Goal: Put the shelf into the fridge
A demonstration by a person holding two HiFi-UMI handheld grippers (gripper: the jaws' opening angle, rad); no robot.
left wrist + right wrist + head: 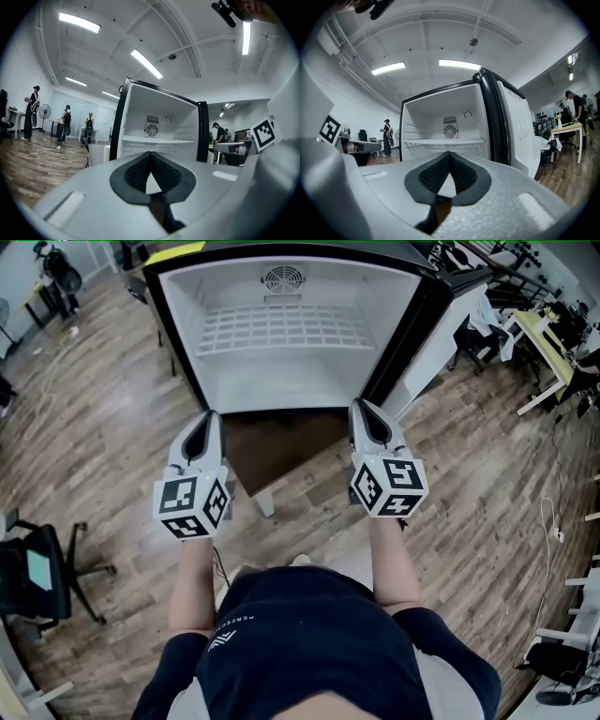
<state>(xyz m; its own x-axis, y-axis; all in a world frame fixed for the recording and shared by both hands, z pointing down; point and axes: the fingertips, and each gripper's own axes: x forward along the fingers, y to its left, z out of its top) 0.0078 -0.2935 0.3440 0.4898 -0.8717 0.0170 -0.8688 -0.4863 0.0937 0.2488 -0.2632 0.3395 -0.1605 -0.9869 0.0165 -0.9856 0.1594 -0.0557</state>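
- The fridge (183, 324) stands open at 12 o'clock in the head view, its white inside facing the person.
- The shelf (286, 331), a white slatted grid, lies level across the fridge's inside, spanning it from side wall to side wall. A round fan grille (281, 278) sits on the back wall above it.
- In both gripper views the shelf (159, 139) (443, 140) shows as a thin flat line just below that fan, straight ahead of the jaws.
- The left gripper (208, 415) is held at about 9 o'clock from the picture's centre, pointing at the fridge's lower left corner. Its own view shows the left gripper (150, 154) with its dark pads pressed tip to tip and nothing between them.
- The right gripper (361, 405) is at about 2 o'clock, in front of the lower right corner. Its jaws (449, 153) are likewise closed on nothing.
- Neither gripper touches the shelf.
- The fridge door (441, 329) swings out toward 2 o'clock.
- An office chair (42, 573) stands on the wooden floor (103, 427) at 8 o'clock.
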